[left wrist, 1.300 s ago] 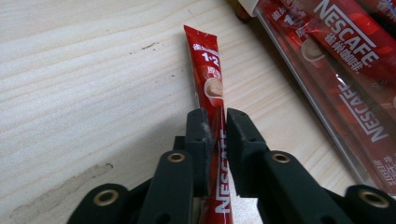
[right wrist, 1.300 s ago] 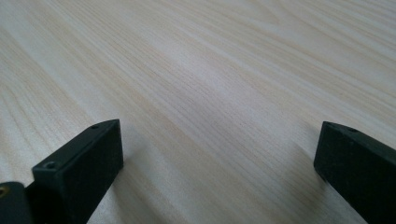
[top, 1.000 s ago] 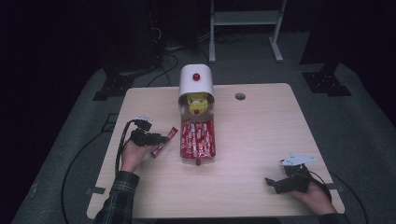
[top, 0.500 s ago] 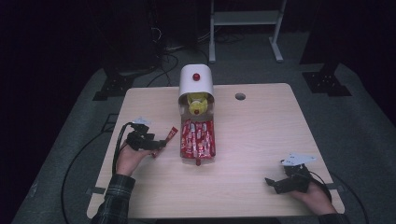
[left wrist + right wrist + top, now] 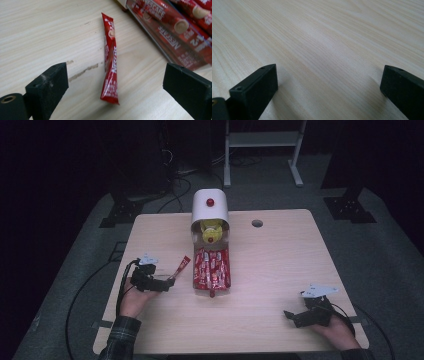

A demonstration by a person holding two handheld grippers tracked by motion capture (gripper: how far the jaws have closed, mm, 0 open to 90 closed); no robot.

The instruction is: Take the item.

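A red Nescafé stick (image 5: 181,266) (image 5: 111,62) lies loose on the wooden table (image 5: 280,270), just left of a clear tray (image 5: 212,267) packed with several like sticks. That tray (image 5: 175,32) slopes out of a white dispenser (image 5: 210,207) with a red knob. My left gripper (image 5: 170,282) (image 5: 116,75) points at the stick's near end. Its jaws have just been opening and now stand wide on either side of the stick, touching nothing. My right gripper (image 5: 292,316) (image 5: 328,75) rests open near the front right corner, with bare wood between its jaws.
A round cable hole (image 5: 257,223) is at the back of the table, right of the dispenser. A white metal stand (image 5: 262,140) is on the dark floor behind. Black cables (image 5: 122,285) trail off the table's left edge.
The left gripper's jaws have opened off the red stick and the hand has drawn back to the left. The stick now lies free on the table. The right hand has not moved.
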